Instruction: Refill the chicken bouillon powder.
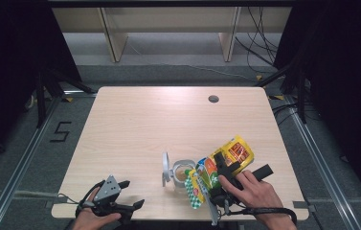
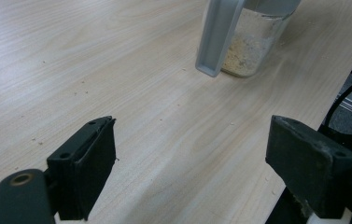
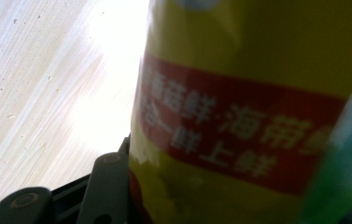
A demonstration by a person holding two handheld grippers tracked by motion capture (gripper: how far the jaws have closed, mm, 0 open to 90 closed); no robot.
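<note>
At the near left corner of the table (image 1: 135,115) we see the left gripper (image 1: 129,194), held in a hand (image 1: 92,219) that comes in from the bottom edge. Its jaws stand wide apart with nothing between them; in the left gripper view only bare wood lies between the two black pads (image 2: 94,168). Ahead of this gripper and off to its right stands a clear jar (image 1: 182,173), apart from it. In the left gripper view the jar (image 2: 253,44) shows a layer of pale crumbly powder at its bottom, and a grey flat handle-like piece (image 2: 218,37) hangs down its side. The jar's round lid (image 1: 166,167) stands swung open on the side toward the left gripper.

Just to the right of the jar we find the snack bag (image 1: 216,170), yellow with red, orange and green print, lying slanted with its green and white end tipped down beside the jar's mouth. The right gripper (image 1: 221,165) has the bag between its jaws, about half closed, gripping it around the middle, and the right hand (image 1: 252,191) holds the gripper from behind. In the right gripper view the bag (image 3: 248,116) sits right against the camera, blurred, yellow with a red band of white characters, and one jaw lies against its left side.
</note>
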